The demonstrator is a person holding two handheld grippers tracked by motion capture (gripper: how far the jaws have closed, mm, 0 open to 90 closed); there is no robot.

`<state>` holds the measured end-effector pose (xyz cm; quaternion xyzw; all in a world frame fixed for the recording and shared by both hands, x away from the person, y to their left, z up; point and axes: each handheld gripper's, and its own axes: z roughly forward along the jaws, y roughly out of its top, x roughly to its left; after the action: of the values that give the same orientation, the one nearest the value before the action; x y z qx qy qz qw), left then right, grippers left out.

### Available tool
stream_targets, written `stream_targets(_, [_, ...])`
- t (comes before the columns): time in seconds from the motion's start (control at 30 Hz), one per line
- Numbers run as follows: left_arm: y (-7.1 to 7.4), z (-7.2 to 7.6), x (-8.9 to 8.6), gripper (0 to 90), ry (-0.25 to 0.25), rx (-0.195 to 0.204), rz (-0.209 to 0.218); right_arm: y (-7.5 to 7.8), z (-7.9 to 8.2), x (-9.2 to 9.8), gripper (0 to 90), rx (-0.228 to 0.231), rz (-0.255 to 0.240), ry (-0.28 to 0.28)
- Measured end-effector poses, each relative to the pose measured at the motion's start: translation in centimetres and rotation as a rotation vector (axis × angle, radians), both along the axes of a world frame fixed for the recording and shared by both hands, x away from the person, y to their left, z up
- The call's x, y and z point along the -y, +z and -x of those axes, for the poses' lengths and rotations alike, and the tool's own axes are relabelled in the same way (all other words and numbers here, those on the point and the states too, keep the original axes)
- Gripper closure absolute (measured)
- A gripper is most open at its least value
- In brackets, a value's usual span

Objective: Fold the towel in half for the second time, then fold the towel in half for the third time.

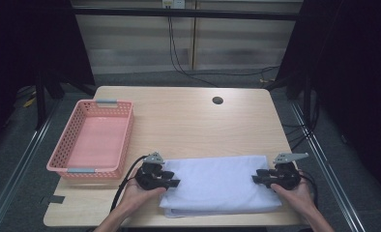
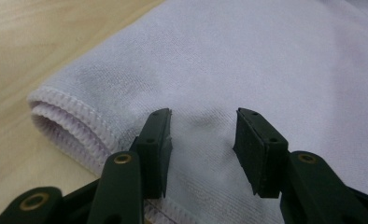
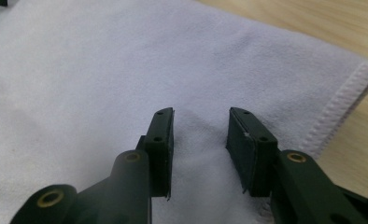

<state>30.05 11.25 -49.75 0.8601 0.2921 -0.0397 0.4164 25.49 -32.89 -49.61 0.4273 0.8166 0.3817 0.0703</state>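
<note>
Along the near edge of the pale wooden bench (image 1: 188, 121) lies a folded white terry-cloth towel (image 1: 217, 181), its long axis running left to right. We hold the left claw (image 1: 171, 180) at its left short end and the right claw (image 1: 257, 178) at its right short end, so each hand is nearest its own end. Both point inward along that axis, toward each other.

From the left gripper view, the left claw (image 2: 201, 140) stands open, low over the towel's (image 2: 247, 60) top layer beside the stitched, stacked hems, pinching nothing. From the right gripper view, the right claw (image 3: 200, 140) is likewise open above the cloth (image 3: 102, 70), gripping nothing. An empty pink perforated plastic basket (image 1: 65, 145) sits at the left, just beyond the towel's left end. Any lift or fold, we judge, turns on the two ends being taken together.
</note>
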Motion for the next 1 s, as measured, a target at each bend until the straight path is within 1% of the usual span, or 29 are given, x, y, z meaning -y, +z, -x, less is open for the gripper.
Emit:
stream_targets(0.03, [0.0,-0.3,0.2,55.9,-0.004,-0.003,0.004,0.0,-0.3,0.4,62.9,-0.005,-0.011,-0.013])
stream_targets(0.07, [-0.1,-0.5,0.6,56.0,0.001,0.001,0.004,-0.1,-0.4,0.8,63.2,-0.005,-0.009,-0.031])
stream_targets(0.17, [0.0,-1.1,1.5,54.7,0.005,0.007,-0.002,-0.1,-0.6,1.6,63.3,0.013,0.005,-0.046])
stream_targets(0.23, [0.3,-1.1,1.9,53.1,0.008,0.008,-0.004,-0.1,-0.6,2.0,61.5,0.004,-0.010,-0.063])
stream_targets(0.27, [0.5,-1.1,1.8,52.0,-0.003,0.009,0.004,0.0,-0.5,2.1,57.1,0.009,-0.015,-0.070])
stream_targets(0.3, [0.6,-1.1,1.7,52.2,-0.005,0.014,0.008,0.3,-0.2,2.1,54.8,0.018,-0.018,-0.078])
stream_targets(0.37, [1.0,-1.3,1.3,51.8,0.008,0.020,0.017,0.7,0.2,1.7,54.3,0.029,-0.042,-0.076])
stream_targets(0.4, [1.3,-1.5,1.0,51.2,0.011,0.016,0.018,1.0,0.6,1.3,54.0,0.044,-0.045,-0.068])
stream_targets(0.43, [1.6,-1.7,0.8,50.3,0.021,0.023,0.014,1.3,1.0,0.8,53.3,0.060,-0.054,-0.055])
stream_targets(0.47, [1.8,-1.9,0.7,49.8,0.024,0.034,0.012,1.7,1.6,0.0,52.0,0.083,-0.056,-0.030])
stream_targets(0.5, [2.2,-2.2,0.5,49.7,0.035,0.041,0.029,2.0,2.0,-0.5,50.4,0.088,-0.058,-0.015])
stream_targets(0.53, [2.4,-2.4,0.3,49.2,0.048,0.041,0.035,2.4,2.6,-1.7,48.7,0.100,-0.071,0.008])
stream_targets(0.57, [2.5,-2.6,0.3,47.9,0.056,0.043,0.032,2.5,3.0,-2.5,48.6,0.096,-0.083,0.036])
stream_targets(0.6, [2.6,-2.8,0.3,46.3,0.056,0.050,0.027,2.6,3.3,-3.2,48.2,0.100,-0.079,0.052])
stream_targets(0.63, [2.7,-3.1,0.3,45.7,0.057,0.051,0.032,2.6,3.5,-3.8,47.3,0.106,-0.074,0.069])
stream_targets(0.67, [2.8,-3.3,0.2,45.4,0.062,0.051,0.036,2.6,3.6,-4.7,45.9,0.097,-0.079,0.091])
stream_targets(0.73, [2.8,-3.9,0.3,44.6,0.068,0.045,0.033,2.6,3.7,-6.1,45.4,0.089,-0.087,0.123])
stream_targets(0.77, [2.9,-4.1,0.3,44.7,0.079,0.045,0.035,2.6,3.6,-6.8,44.2,0.084,-0.085,0.135])
stream_targets(0.8, [3.0,-4.3,0.3,44.6,0.075,0.053,0.034,2.6,3.4,-7.7,43.8,0.080,-0.091,0.150])
stream_targets(0.83, [3.1,-4.4,0.4,44.6,0.086,0.067,0.044,2.6,3.2,-8.2,43.8,0.077,-0.094,0.158])
stream_targets(0.87, [3.3,-4.4,0.5,44.7,0.093,0.073,0.045,2.5,3.0,-8.9,43.0,0.070,-0.096,0.170])
stream_targets(0.9, [3.5,-4.4,0.7,44.9,0.084,0.092,0.036,2.5,2.8,-9.7,42.9,0.065,-0.099,0.190])
stream_targets(0.93, [3.8,-4.5,0.9,45.9,0.070,0.095,0.048,2.4,2.7,-10.6,42.9,0.055,-0.106,0.210])
stream_targets(1.0, [4.1,-4.8,1.1,45.7,0.076,0.097,0.054,2.5,2.5,-12.8,42.1,0.048,-0.097,0.263])
